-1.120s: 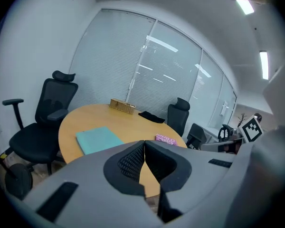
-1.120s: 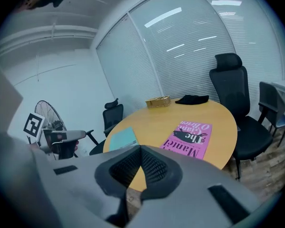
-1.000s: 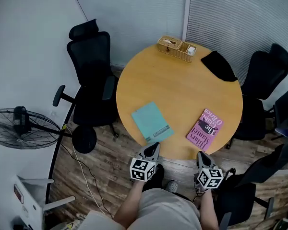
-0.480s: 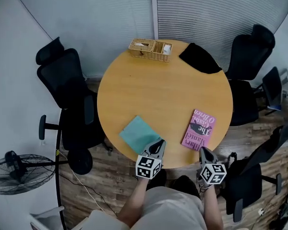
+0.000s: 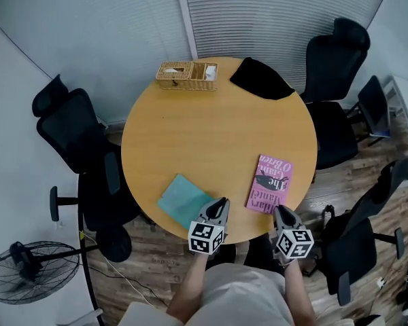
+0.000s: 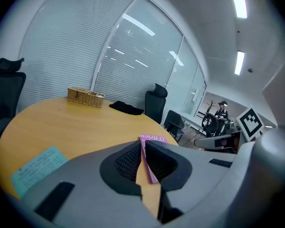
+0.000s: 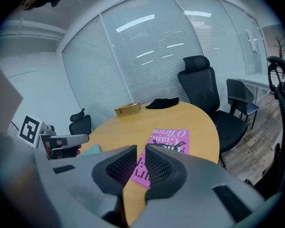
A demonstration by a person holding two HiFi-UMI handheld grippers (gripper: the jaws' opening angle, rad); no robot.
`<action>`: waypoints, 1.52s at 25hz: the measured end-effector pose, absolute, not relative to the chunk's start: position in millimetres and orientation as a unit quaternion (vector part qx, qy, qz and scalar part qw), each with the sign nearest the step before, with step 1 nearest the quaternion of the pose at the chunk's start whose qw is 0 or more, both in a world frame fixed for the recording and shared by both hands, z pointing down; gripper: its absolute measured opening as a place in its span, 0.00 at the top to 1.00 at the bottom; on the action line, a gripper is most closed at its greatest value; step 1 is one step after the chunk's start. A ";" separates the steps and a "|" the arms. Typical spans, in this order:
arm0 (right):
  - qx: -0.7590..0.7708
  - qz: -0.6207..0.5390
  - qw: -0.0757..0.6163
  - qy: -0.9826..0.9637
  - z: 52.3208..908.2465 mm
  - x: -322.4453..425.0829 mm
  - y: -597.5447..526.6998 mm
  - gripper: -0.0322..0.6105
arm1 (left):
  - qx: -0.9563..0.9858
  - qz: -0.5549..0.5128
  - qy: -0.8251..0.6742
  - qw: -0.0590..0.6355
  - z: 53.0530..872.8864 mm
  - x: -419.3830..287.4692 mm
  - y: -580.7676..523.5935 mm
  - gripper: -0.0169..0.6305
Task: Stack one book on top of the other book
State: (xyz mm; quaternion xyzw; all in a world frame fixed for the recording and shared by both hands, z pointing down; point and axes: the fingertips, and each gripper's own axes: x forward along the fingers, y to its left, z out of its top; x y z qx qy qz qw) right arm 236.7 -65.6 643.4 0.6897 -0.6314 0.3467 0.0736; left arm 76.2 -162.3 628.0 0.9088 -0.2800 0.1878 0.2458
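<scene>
Books: 2 (teal book (image 5: 182, 199), pink book (image 5: 270, 183)); left hand-held gripper (image 5: 221, 203) clenched, right hand-held gripper (image 5: 279, 211) just opening, empty.

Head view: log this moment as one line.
teal book, pink book: apart on table, unstacked | left gripper: shut, empty | right gripper: jaws just opening, nothing between

We see a round wooden counter (image 5: 211, 134) with a wicker basket (image 5: 186, 75) at its far edge, a black cloth (image 5: 260, 79) near it (crumpled), black office chairs (image 5: 75, 141) around, and a standing fan (image 5: 30, 270) on the wood floor (image 5: 156, 277).
</scene>
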 end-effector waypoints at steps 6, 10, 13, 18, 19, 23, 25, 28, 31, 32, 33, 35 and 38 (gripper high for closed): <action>0.693 0.353 0.063 -0.625 649.3 256.0 -70.7 0.76 | 0.909 0.202 -0.276 0.240 631.6 99.1 -168.3 0.88; 0.696 0.367 0.061 -0.614 659.3 272.9 -67.4 0.67 | 0.910 0.222 -0.259 0.238 640.7 125.5 -167.9 0.73; 0.694 0.383 0.056 -0.607 671.0 283.7 -64.8 0.59 | 0.909 0.230 -0.228 0.261 651.8 149.2 -162.2 0.65; 0.681 0.410 0.052 -0.605 692.9 296.6 -66.5 0.50 | 0.890 0.216 -0.203 0.345 677.5 179.0 -157.3 0.57; 0.678 0.416 0.048 -0.604 698.3 297.4 -69.0 0.50 | 0.887 0.227 -0.204 0.347 683.8 180.7 -158.5 0.57; 0.666 0.450 0.029 -0.594 721.5 305.9 -72.1 0.50 | 0.876 0.244 -0.202 0.363 704.6 195.3 -157.6 0.55; 0.665 0.462 0.030 -0.586 731.5 314.5 -72.5 0.50 | 0.870 0.252 -0.208 0.370 716.1 203.3 -159.2 0.55; 0.661 0.474 0.035 -0.581 745.9 314.7 -79.5 0.50 | 0.856 0.281 -0.226 0.372 735.3 200.5 -166.9 0.55; 0.655 0.484 0.044 -0.579 758.4 315.2 -83.9 0.50 | 0.844 0.306 -0.238 0.371 751.7 201.4 -169.2 0.55; 0.653 0.488 0.048 -0.578 762.1 314.9 -84.5 0.50 | 0.841 0.316 -0.238 0.369 756.6 202.4 -168.5 0.55; 0.651 0.491 0.052 -0.577 765.6 314.2 -85.1 0.50 | 0.839 0.327 -0.236 0.365 760.9 203.8 -167.4 0.55; 0.648 0.494 0.061 -0.576 771.8 312.8 -86.7 0.50 | 0.837 0.340 -0.232 0.361 768.5 207.2 -165.8 0.55; 0.650 0.497 0.070 -0.571 779.0 311.2 -88.0 0.50 | 0.833 0.348 -0.231 0.362 776.2 210.6 -165.5 0.55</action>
